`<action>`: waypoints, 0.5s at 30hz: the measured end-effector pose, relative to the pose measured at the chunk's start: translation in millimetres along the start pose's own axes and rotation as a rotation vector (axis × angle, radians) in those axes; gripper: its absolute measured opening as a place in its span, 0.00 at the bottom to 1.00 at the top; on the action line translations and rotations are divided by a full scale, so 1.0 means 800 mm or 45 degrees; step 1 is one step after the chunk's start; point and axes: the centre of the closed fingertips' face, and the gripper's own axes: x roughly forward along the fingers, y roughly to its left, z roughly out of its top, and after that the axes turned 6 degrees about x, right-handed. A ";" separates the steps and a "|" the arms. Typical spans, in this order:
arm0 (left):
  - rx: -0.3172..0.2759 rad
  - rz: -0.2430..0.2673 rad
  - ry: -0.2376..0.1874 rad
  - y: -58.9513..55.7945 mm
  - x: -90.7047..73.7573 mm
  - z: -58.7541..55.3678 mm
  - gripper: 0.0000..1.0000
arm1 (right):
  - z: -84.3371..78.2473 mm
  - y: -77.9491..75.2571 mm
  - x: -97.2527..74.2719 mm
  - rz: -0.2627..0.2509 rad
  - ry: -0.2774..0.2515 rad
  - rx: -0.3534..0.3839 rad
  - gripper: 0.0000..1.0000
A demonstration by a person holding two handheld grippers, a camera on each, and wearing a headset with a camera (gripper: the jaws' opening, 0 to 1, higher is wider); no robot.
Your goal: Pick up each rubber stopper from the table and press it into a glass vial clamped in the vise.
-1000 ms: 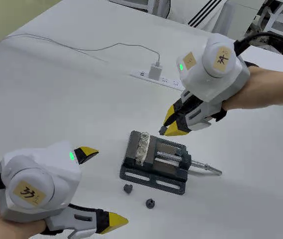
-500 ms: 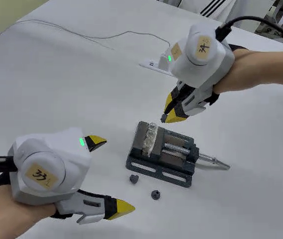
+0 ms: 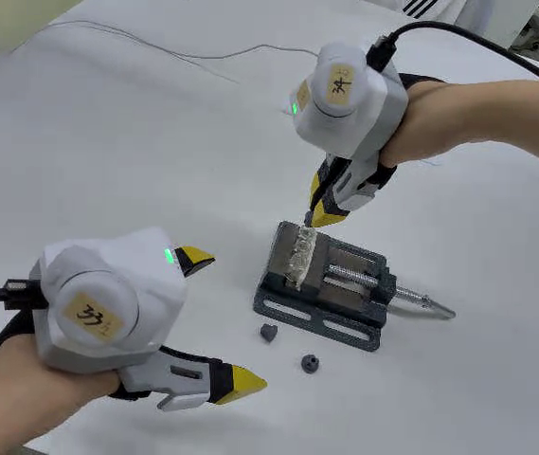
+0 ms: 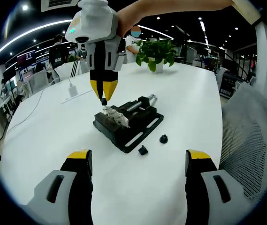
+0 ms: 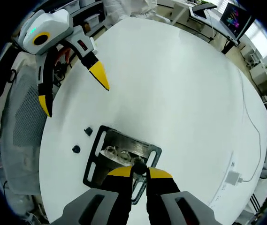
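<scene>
Jaws: right gripper (image 3: 313, 219) pinching stopper (image 4: 103, 101) over vise (image 3: 318, 323); left gripper (image 3: 224, 319) wide, empty; loose stoppers (image 3: 268, 332) beside.

**Right claw pinched, left claw spread**

Points the white-bodied, yellow-tipped right gripper (image 3: 318, 216) steeply down, with the bare forearm (image 3: 496, 104) reaching in from behind it and the jaws closed to a narrow gap on a small dark rubber stopper (image 5: 140, 167) at the tips. Holds the matching white left gripper (image 3: 224, 319) low and roughly level in the left hand (image 3: 23, 398), jaws spread wide, well apart from the right claw and aimed toward it.
</scene>
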 end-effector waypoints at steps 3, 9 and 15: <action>-0.003 -0.004 0.003 -0.002 0.001 -0.002 0.80 | -0.004 0.006 0.001 0.011 0.012 0.003 0.06; -0.012 -0.012 0.005 -0.005 0.003 -0.004 0.79 | -0.006 0.010 0.002 0.021 0.002 0.019 0.06; -0.017 -0.018 0.005 -0.006 0.003 -0.006 0.78 | -0.005 0.011 0.005 0.019 0.010 0.011 0.06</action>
